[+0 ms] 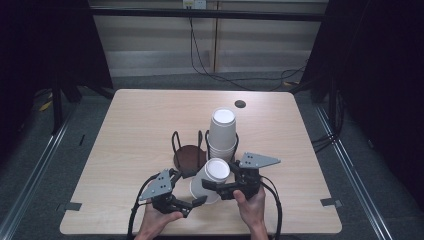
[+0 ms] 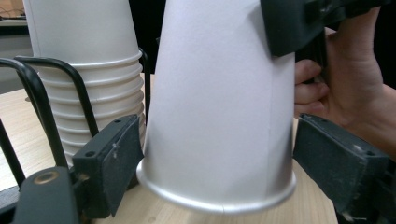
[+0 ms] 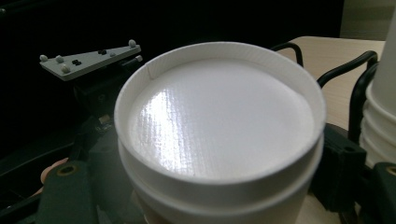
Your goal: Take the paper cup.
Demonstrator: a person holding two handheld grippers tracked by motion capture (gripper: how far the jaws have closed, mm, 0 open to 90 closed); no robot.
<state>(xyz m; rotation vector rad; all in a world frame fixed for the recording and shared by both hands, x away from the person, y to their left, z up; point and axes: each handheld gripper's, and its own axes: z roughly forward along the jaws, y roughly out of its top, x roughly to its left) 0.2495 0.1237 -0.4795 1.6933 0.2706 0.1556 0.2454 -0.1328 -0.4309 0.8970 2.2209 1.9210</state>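
An upside-down white paper cup (image 1: 212,172) stands slightly tilted near the table's front, its rim on the wood. My right gripper (image 1: 219,189) is shut on the cup's upper part, just under the upturned base (image 3: 219,121). My left gripper (image 1: 189,189) is open around the cup's rim (image 2: 219,116): its left pad (image 2: 112,158) touches the rim and the right pad (image 2: 336,158) stands a little off it. Behind the cup, a stack of upside-down white cups (image 1: 222,132) sits in a black wire holder (image 1: 190,155).
The holder's left slot shows its bare brown base. Its wire loops (image 2: 32,88) rise close beside my left gripper's jaw. The stack (image 3: 383,116) stands right next to my right gripper. A dark round hole (image 1: 240,104) lies near the table's far edge.
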